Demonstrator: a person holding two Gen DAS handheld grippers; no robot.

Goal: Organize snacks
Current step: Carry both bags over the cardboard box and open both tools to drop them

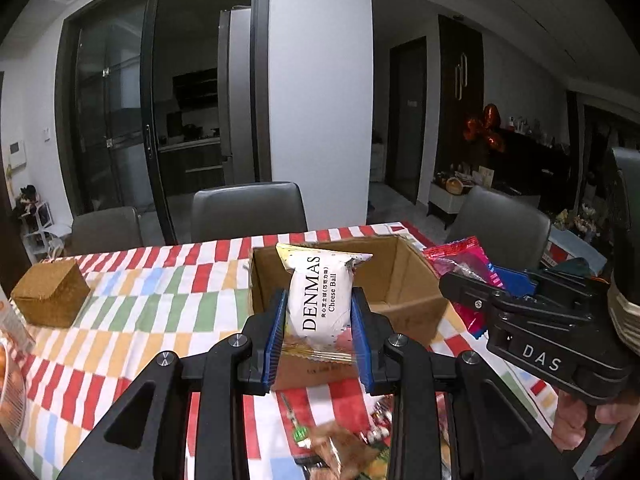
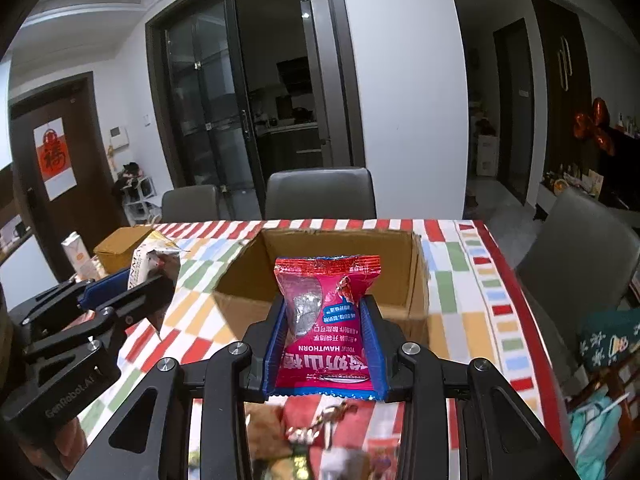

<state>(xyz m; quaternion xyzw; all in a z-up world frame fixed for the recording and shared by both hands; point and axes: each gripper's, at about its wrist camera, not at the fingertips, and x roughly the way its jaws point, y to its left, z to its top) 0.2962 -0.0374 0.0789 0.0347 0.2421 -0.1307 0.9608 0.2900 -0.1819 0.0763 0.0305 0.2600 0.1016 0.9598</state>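
The left gripper point(image 1: 320, 312) pinches a white cheese ball packet point(image 1: 320, 300) held above the near edge of the open cardboard box point(image 1: 404, 280). The right gripper point(image 2: 326, 320) pinches a pink hawthorn snack packet point(image 2: 328, 320), also near the box, on the striped tablecloth point(image 1: 160, 292).

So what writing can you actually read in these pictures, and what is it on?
"DENMAS" and "Cheese Ball": white snack packet in the left gripper.
"YOGAT HAWTHORN", upside down: pink snack packet in the right gripper; its Chinese print is too small.
"DAS": right gripper's black body.
"GenRobot.AI": left gripper's black body.
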